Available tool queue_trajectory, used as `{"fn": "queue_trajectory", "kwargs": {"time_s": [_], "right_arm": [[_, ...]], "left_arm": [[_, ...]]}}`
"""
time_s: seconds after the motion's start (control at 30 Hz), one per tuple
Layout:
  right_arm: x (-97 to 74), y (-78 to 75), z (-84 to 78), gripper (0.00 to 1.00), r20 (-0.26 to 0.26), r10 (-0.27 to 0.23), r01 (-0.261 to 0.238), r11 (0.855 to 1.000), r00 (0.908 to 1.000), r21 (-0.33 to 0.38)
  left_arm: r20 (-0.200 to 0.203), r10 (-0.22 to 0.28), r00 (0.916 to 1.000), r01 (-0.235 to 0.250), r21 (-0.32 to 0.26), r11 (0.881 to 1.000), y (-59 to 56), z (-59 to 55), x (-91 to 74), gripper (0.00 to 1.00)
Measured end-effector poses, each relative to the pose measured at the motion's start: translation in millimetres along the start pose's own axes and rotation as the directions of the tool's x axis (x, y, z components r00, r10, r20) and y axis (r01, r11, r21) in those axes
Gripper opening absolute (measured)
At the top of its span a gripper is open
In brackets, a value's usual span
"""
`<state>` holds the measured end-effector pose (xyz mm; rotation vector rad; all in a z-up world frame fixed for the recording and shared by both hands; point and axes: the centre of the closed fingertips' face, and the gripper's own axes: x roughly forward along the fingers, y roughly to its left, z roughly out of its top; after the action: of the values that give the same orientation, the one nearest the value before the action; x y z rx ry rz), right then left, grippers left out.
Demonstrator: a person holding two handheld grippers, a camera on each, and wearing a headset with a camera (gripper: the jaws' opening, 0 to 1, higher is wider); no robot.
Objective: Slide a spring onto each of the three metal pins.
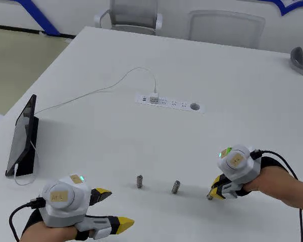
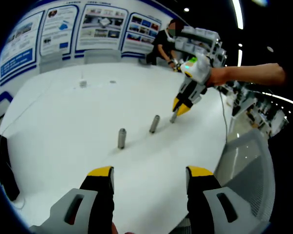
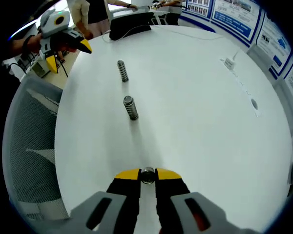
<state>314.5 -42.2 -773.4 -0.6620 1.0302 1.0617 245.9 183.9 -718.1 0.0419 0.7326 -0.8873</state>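
Observation:
Two upright metal pins with springs on them stand on the white table [image 1: 202, 70]: one [image 1: 139, 181] [image 2: 121, 138] [image 3: 122, 71] on the left, one [image 1: 175, 187] [image 2: 155, 124] [image 3: 131, 107] to its right. Further right, my right gripper [image 1: 215, 191] [image 2: 180, 107] [image 3: 147, 176] is shut on a third spring [image 1: 210, 195] [image 2: 173, 117] [image 3: 147, 174], upright on the table. Its round end shows between the yellow fingertips; I cannot tell whether a pin is inside it. My left gripper [image 1: 113, 208] [image 2: 150, 171] [image 3: 68, 48] is open and empty, near the table's front edge, left of the pins.
A white power strip [image 1: 169, 103] with a plugged cable lies mid-table. A dark tablet [image 1: 22, 136] stands propped at the left edge. A grey headset [image 1: 300, 60] lies at the far right. Chairs [image 1: 134, 15] stand behind the table.

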Motion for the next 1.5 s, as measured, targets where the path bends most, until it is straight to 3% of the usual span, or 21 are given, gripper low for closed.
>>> {"fn": "queue_trajectory", "kwargs": {"time_s": [0.67,0.87,1.07,1.17,1.33,1.5], "right_arm": [[7.7,1.0,-4.7,0.13,-0.009,0.005,-0.005,1.0,0.9999,-0.002],[3.2,-0.4,-5.0,0.19,0.002,-0.004,0.004,1.0,1.0,0.019],[-4.3,-2.8,-7.6,0.27,0.042,-0.031,0.028,0.997,0.9986,0.073],[-6.5,-1.6,-9.3,0.29,0.083,-0.038,0.025,0.989,0.9959,0.144],[-10.0,3.7,-15.5,0.31,0.11,-0.05,0.028,0.981,0.9926,0.192],[-11.5,8.4,-18.8,0.36,0.16,-0.064,0.016,0.958,0.9851,0.286]], "left_arm": [[-0.007,0.002,1.0,-0.002,-0.001,1.0,-0.3,-2.1,-0.4,0.61],[-0.006,0.003,1.0,-0.003,0.001,1.0,0.0,-1.1,-0.4,0.61],[0.001,0.002,1.0,-0.002,0.001,1.0,-1.0,1.5,0.1,0.61],[0.003,0.002,1.0,-0.002,0.002,1.0,-1.6,2.4,0.4,0.61],[0.007,0.002,1.0,-0.002,0.002,1.0,-2.4,4.0,0.6,0.61],[0.013,0.001,0.9999,-0.001,0.001,1.0,-2.4,5.5,1.6,0.61]]}}
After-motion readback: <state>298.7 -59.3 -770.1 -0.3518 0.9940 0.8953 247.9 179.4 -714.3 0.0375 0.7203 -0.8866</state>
